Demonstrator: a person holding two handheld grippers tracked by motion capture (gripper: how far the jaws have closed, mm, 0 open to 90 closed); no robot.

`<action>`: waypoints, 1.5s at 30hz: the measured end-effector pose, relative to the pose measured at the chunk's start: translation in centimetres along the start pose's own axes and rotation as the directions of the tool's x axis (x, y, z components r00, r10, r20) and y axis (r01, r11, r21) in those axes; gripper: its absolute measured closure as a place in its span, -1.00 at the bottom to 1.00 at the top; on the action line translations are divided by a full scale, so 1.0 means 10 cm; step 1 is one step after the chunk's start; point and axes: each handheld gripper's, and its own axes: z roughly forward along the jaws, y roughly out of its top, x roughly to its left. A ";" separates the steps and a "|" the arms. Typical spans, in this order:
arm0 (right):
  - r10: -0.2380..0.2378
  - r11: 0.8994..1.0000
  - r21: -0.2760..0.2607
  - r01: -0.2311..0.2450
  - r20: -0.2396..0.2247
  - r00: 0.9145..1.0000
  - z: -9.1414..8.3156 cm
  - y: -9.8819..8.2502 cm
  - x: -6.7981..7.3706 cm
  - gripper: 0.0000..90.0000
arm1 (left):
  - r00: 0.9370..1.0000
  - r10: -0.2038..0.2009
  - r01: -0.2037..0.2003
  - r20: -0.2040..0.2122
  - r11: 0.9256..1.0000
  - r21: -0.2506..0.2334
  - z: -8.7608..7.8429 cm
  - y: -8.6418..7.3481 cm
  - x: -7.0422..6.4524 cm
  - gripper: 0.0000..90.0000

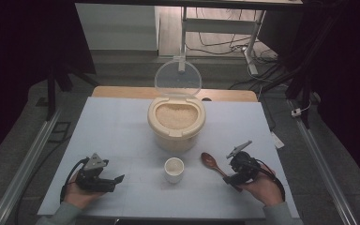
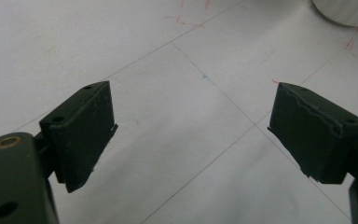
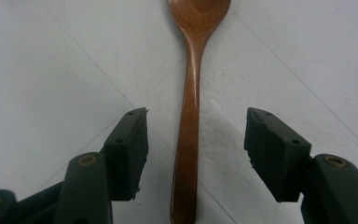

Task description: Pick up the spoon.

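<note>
Dim pics, dark vignetted edges, soft focus, faint shadows on table (image 1: pixel 122 131)

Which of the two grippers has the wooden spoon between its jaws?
The right gripper: the wooden spoon handle lies on the table between its open jaws, untouched. The left gripper has only bare table between its jaws.

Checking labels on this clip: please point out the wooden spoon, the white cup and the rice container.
wooden spoon (image 3: pixel 189 116), right gripper view, on its handle.
white cup (image 1: pixel 174 169), high view, on its outer wall.
rice container (image 1: pixel 176 137), high view, on its front wall.
</note>
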 end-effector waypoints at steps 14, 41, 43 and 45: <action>-0.011 0.999 0.042 0.010 0.023 1.000 0.17 0.01 0.03 0.21 | 1.000 0.013 -0.013 0.002 1.000 0.012 0.01 0.00 -0.02 -0.71; -0.022 0.998 0.064 0.022 0.005 1.000 0.20 0.07 0.08 0.76 | 1.000 0.028 -0.028 -0.005 0.999 0.021 0.02 0.00 -0.03 -0.71; -0.021 0.998 0.059 0.021 0.008 1.000 0.18 0.06 0.07 0.76 | 1.000 0.028 -0.027 -0.006 0.999 0.022 0.02 0.00 -0.03 -0.71; -0.019 0.999 0.027 0.019 0.001 1.000 0.12 0.04 0.04 0.76 | 1.000 0.028 -0.028 -0.006 0.999 0.023 0.02 0.00 -0.03 -0.71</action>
